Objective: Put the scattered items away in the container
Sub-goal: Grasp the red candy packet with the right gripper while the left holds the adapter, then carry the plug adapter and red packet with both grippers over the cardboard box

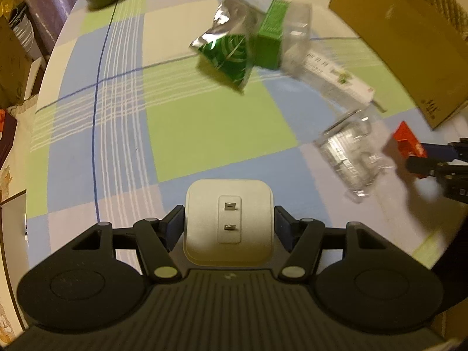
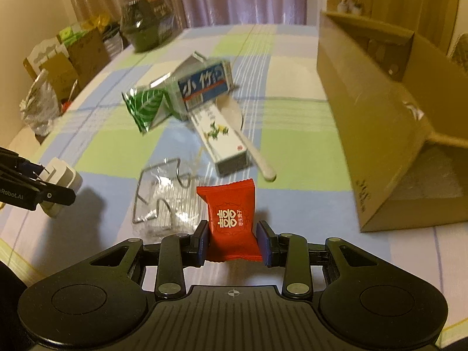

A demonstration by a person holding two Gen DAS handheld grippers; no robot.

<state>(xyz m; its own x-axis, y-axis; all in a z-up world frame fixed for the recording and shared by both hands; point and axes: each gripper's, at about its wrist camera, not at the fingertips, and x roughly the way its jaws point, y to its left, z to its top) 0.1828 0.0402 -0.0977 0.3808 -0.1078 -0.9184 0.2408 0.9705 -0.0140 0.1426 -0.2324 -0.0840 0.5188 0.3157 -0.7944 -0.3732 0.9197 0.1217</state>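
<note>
Both pictures are rather dim and have a warm yellow tint, as from an indoor lamp. The checked tablecloth is the brightest part; its colours look pale and washed. Soft dark shadows fall on the tablecloth, one below the white plug adapter and one beside the red candy packet. The green foil pouch at the far side of the tablecloth has small glare spots and is smeared by motion blur, like the clear plastic wrapper near it. The fisheye lens bends the tablecloth lines, the cardboard box looks stretched, and the corners are black.
</note>
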